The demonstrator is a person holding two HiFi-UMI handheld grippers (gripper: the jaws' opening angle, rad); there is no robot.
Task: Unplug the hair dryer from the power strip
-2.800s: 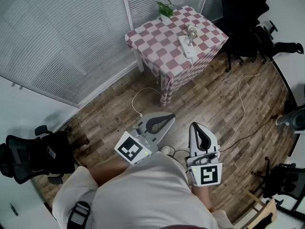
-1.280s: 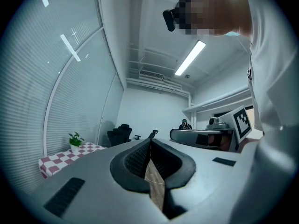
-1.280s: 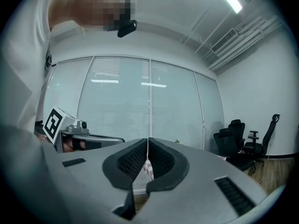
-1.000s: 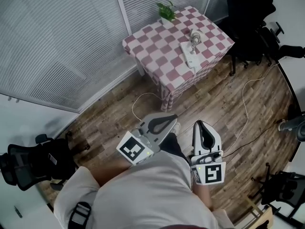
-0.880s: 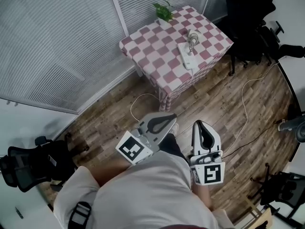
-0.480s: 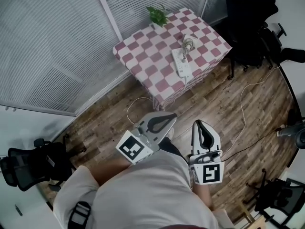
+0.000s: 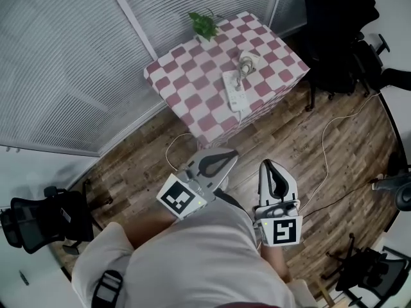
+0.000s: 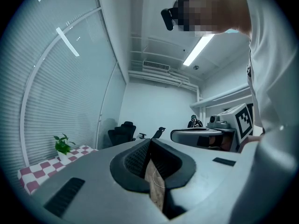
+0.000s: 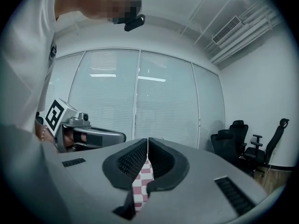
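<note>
Wood-plank floor (image 7: 302, 133), filling most of the head view, near to far.
Pale slatted blinds (image 7: 64, 63) along the far and left walls.
White shirt (image 7: 186, 262) of the person at the near edge, both grippers held out level in front of it.
Small table (image 7: 192, 92) under a pink-and-white checked cloth, far of both grippers and well apart from them, close against the blinds.
Black office chairs (image 7: 334, 31) far right, beside the table; lone chair (image 7: 38, 220) near left.
Left gripper (image 7: 231, 156): pointing far and right, marker cube at its near end. Jaws together at the tips in its own view (image 8: 149, 141), nothing between; only a sliver of floor showing through the slot behind the pads.
Right gripper (image 7: 265, 166): just beside the left one, pointing far. Jaws closed tip to tip (image 9: 147, 141), nothing held; checked cloth showing through the slot below.
Power strip (image 7: 234, 90): white, lying flat on the right half of the cloth, long side running near to far.
Potted plant (image 7: 203, 23) on the table's far left corner.
Hair dryer (image 7: 246, 61): pale lump with coiled cable at the strip's far end, touching it; too small to tell the plug or the socket.
Thin white cord (image 7: 325, 143) trailing over the floor, right of the table.
</note>
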